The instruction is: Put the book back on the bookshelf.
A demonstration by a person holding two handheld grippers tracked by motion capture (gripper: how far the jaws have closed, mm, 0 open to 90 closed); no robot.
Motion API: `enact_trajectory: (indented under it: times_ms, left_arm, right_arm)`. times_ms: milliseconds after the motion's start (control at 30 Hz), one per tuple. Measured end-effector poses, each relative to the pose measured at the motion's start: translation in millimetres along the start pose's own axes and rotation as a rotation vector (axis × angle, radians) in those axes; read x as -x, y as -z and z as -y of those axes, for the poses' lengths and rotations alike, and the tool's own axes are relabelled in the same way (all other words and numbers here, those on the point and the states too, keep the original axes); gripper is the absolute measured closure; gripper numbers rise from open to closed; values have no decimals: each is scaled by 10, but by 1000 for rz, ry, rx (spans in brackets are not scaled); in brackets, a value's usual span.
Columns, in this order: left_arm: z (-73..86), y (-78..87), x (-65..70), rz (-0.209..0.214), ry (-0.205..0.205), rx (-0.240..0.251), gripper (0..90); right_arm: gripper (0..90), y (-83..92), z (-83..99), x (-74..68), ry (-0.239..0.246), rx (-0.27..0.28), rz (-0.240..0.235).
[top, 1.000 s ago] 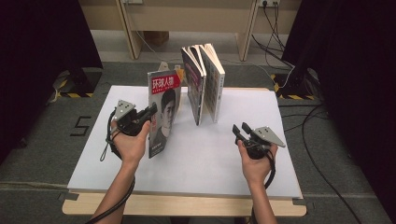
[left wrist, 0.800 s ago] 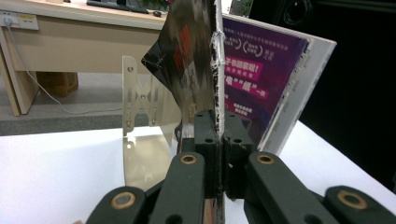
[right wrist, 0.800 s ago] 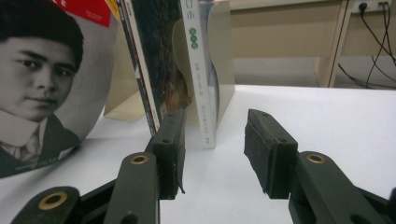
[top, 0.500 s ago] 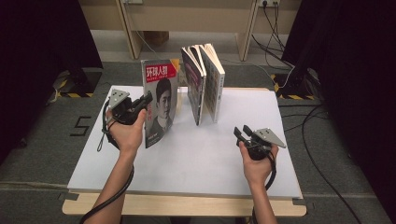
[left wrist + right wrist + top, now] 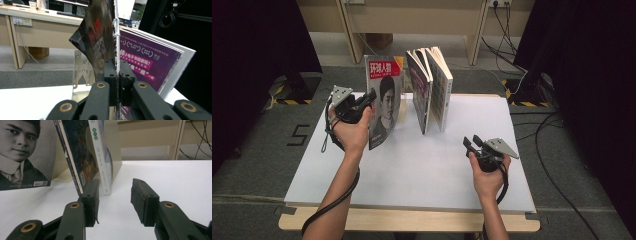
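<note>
Left of centre in the high view, the left hand-held gripper (image 5: pixel 371 98) clamps the thin, floppy magazine (image 5: pixel 384 102) by its edge; a grip near the spine would steady it. The right hand-held gripper (image 5: pixel 471 145) rests released.

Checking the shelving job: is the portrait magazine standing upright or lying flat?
Upright: the magazine stands on edge, clamped by the left gripper beside the standing books.

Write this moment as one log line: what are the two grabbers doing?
left gripper: shut on magazine, held upright | right gripper: open, holding nothing | books: standing on table
</note>
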State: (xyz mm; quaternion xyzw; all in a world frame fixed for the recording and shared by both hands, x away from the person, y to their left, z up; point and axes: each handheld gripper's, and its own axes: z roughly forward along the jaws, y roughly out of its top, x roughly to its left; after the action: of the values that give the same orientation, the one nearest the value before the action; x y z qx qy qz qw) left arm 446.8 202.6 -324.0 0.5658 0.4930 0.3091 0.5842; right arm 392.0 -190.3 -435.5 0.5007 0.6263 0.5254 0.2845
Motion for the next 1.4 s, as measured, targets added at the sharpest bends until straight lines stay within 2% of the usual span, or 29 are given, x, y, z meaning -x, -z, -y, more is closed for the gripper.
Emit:
enact_trajectory:
  times_ms: [433, 700, 1400]
  left_arm:
    - [-26, -224, -23, -32, 6, 18, 866]
    - [-56, -303, 0, -33, 4, 28, 866]
    - [-56, -362, -41, -41, 15, 47, 866]
  right_arm:
    - [586, -5, 27, 6, -3, -10, 5]
    - [586, -2, 33, 18, -8, -8, 5]
    - [586, -7, 64, 12, -8, -22, 3]
